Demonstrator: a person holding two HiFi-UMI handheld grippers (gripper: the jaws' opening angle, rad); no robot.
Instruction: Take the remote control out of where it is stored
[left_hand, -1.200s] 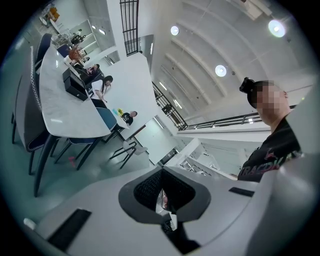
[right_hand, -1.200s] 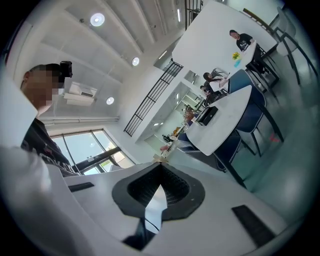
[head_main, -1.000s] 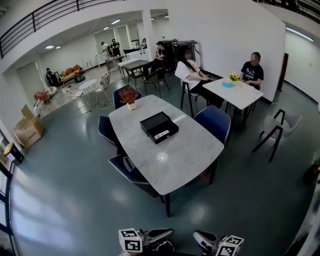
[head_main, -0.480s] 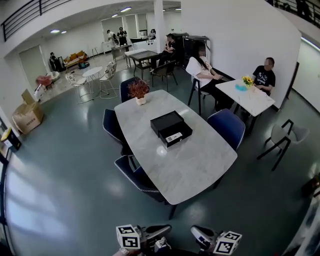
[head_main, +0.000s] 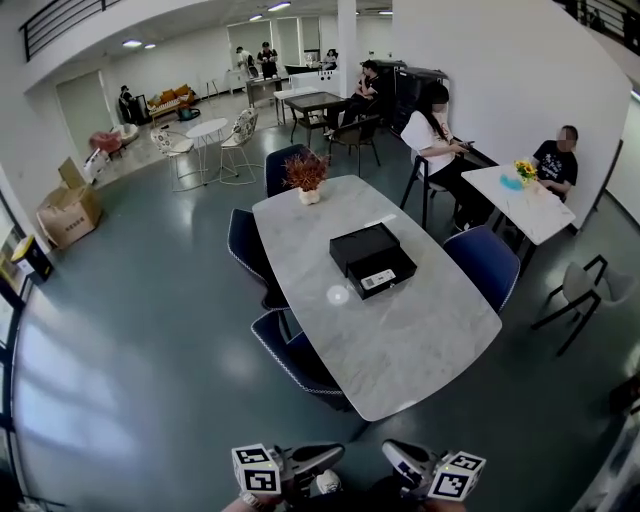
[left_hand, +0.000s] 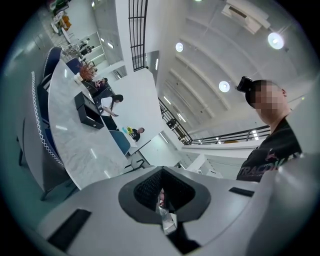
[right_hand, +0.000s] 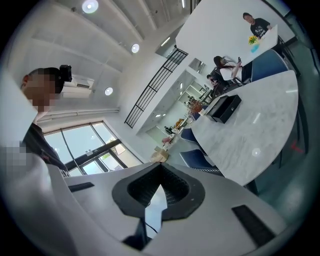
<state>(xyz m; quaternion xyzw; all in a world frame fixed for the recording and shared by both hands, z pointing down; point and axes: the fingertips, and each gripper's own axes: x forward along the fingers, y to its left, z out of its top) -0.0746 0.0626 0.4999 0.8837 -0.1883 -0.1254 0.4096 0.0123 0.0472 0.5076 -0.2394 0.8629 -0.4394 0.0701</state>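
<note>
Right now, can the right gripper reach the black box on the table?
Probably not. The right gripper sits shut close to the person's body, with bare floor before the table, and the black box lies mid-table. Nothing blocks the way; it's just far.

Shirt lettering is the only print that can be read

Pale capitals beginning "TRAC", the rest hidden, run across the chest of the person's dark shirt (left_hand: 272, 162) in the left gripper view. A white label (head_main: 377, 281) inside the open black box (head_main: 360, 245) on the tabletop (head_main: 400, 340) carries print too small to read.
</note>
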